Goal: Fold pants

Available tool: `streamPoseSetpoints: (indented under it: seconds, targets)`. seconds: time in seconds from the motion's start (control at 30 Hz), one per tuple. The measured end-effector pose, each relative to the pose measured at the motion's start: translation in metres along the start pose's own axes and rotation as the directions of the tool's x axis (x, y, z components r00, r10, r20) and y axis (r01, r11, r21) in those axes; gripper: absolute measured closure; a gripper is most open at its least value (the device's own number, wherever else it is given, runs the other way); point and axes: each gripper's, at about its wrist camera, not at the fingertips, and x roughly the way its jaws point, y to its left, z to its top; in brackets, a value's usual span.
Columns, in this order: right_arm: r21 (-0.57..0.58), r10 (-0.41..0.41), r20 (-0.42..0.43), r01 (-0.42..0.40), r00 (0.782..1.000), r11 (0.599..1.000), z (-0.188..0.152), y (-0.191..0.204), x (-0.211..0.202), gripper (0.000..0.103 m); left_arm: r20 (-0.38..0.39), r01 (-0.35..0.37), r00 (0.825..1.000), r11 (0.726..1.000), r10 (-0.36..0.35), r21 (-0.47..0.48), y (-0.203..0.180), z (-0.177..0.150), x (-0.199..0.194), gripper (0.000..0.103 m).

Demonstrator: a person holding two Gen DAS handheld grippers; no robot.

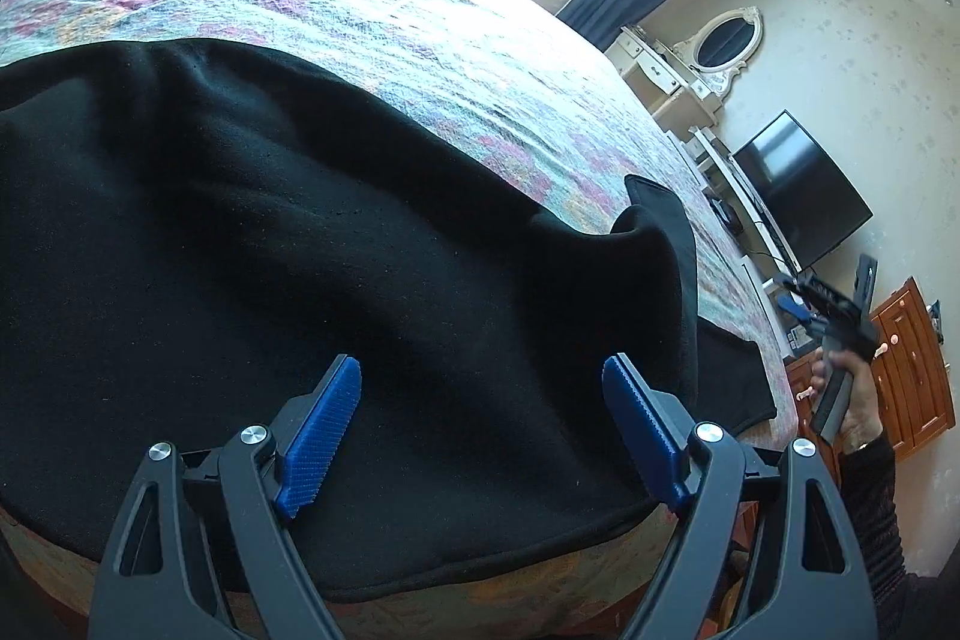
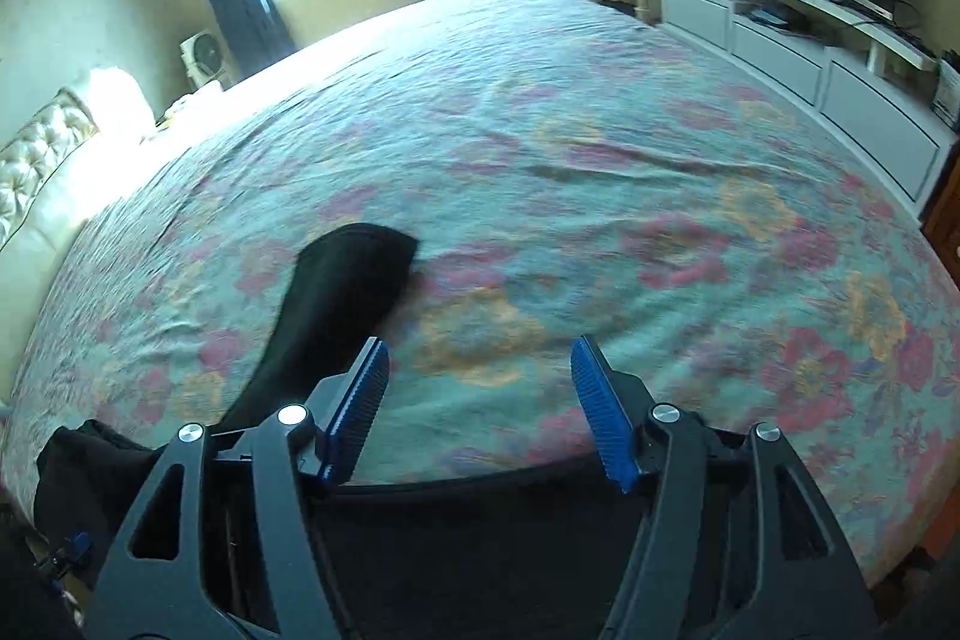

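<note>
I hold my left gripper (image 1: pixel 480 376) spread above the black fleece pants (image 1: pixel 288 250), which lie rumpled along the near edge of the floral-quilted bed (image 2: pixel 600 148); my right gripper (image 2: pixel 477 358), also spread and empty, hovers beside them, ready to grasp.

Black pants (image 1: pixel 270 250) spread on bed, one edge bunched upward.

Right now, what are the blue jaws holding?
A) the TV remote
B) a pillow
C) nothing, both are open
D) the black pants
C: the left gripper hovers with its jaws spread wide over the black pants, and the right gripper is spread open above the floral bedspread, with nothing between either pair.
</note>
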Motion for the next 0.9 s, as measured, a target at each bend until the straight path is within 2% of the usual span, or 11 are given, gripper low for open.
streamPoseSetpoints:
  seconds: [0.07, 0.1, 0.2, 0.27, 0.37, 0.4, 0.53, 0.73, 0.77, 0.9]
  targets:
    - [-0.102, 0.063, -0.05, -0.068, 0.997, 0.992, 0.009, 0.064, 0.036, 0.04, 0.003, -0.002, 1.0, 1.0, 0.002, 0.006, 0.0, -0.002, 0.001, 0.02]
    - [-0.156, 0.051, -0.078, -0.063, 0.996, 0.986, 0.013, 0.092, 0.057, 0.04, 0.003, -0.001, 1.0, 1.0, 0.001, 0.008, 0.0, -0.003, 0.002, 0.019]
    - [-0.25, -0.08, -0.148, 0.041, 0.986, 0.967, 0.021, 0.146, 0.116, 0.04, -0.001, -0.005, 1.0, 1.0, 0.005, 0.016, 0.002, -0.005, 0.002, 0.019]
    - [-0.29, -0.208, -0.175, 0.152, 0.962, 0.945, 0.024, 0.158, 0.148, 0.04, -0.007, -0.007, 1.0, 0.999, 0.007, 0.031, 0.003, -0.006, 0.001, 0.019]
    - [-0.33, -0.339, -0.203, 0.262, 0.919, 0.907, 0.022, 0.159, 0.178, 0.04, -0.006, -0.003, 1.0, 0.999, 0.004, 0.035, 0.004, -0.007, 0.002, 0.018]
    - [-0.323, -0.345, -0.208, 0.269, 0.915, 0.907, 0.021, 0.156, 0.182, 0.039, -0.003, 0.001, 1.0, 0.999, -0.001, 0.035, 0.004, -0.007, 0.002, 0.017]
    - [-0.272, -0.314, -0.201, 0.255, 0.928, 0.928, 0.017, 0.146, 0.183, 0.043, 0.004, -0.006, 1.0, 0.998, 0.006, 0.059, 0.003, -0.008, 0.003, 0.015]
    - [-0.236, -0.292, -0.19, 0.245, 0.937, 0.94, 0.017, 0.135, 0.168, 0.078, 0.008, -0.017, 1.0, 0.996, 0.016, 0.092, -0.001, -0.008, 0.004, 0.015]
    - [-0.227, -0.282, -0.189, 0.237, 0.941, 0.944, 0.018, 0.133, 0.164, 0.091, 0.008, -0.02, 1.0, 0.995, 0.02, 0.093, -0.001, -0.008, 0.005, 0.015]
    - [-0.197, -0.239, -0.142, 0.209, 0.961, 0.958, 0.017, 0.12, 0.136, 0.095, 0.01, -0.05, 0.999, 0.993, 0.05, 0.104, -0.005, -0.008, 0.009, 0.015]
